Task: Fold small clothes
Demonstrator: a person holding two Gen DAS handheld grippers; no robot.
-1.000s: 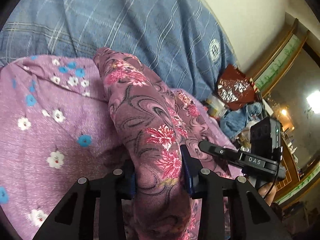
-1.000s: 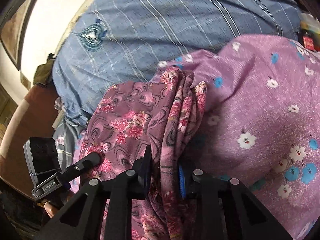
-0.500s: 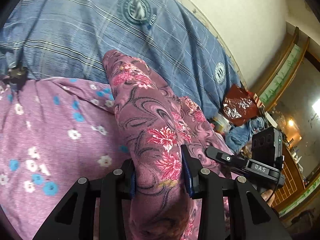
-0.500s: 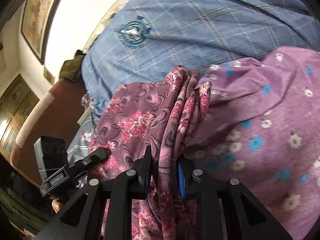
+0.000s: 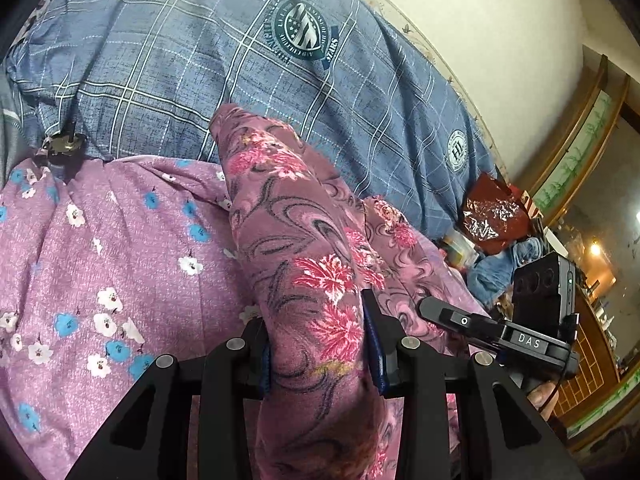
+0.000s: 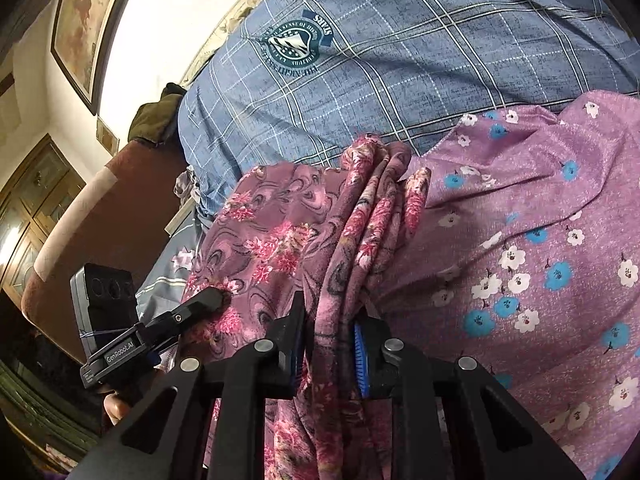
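A small mauve garment with pink flowers and dark swirls point(image 5: 296, 240) hangs bunched between both grippers above the bed. My left gripper point(image 5: 320, 344) is shut on one thick fold of it. My right gripper point(image 6: 326, 344) is shut on several gathered layers of the same garment point(image 6: 360, 220). The right gripper also shows at the right of the left wrist view point(image 5: 472, 320); the left gripper shows at the lower left of the right wrist view point(image 6: 180, 316), touching the cloth.
A purple sheet with white and blue flowers point(image 5: 100, 264) lies under the garment. A blue plaid quilt with round emblems point(image 5: 248, 68) is behind it. A red foil bag point(image 5: 492, 216) and clutter lie at the far right. A brown headboard point(image 6: 80, 216) stands left.
Both grippers have lifted and tilted up with the garment held. More of the blue quilt and wall shows, and the purple sheet sits lower in both views.
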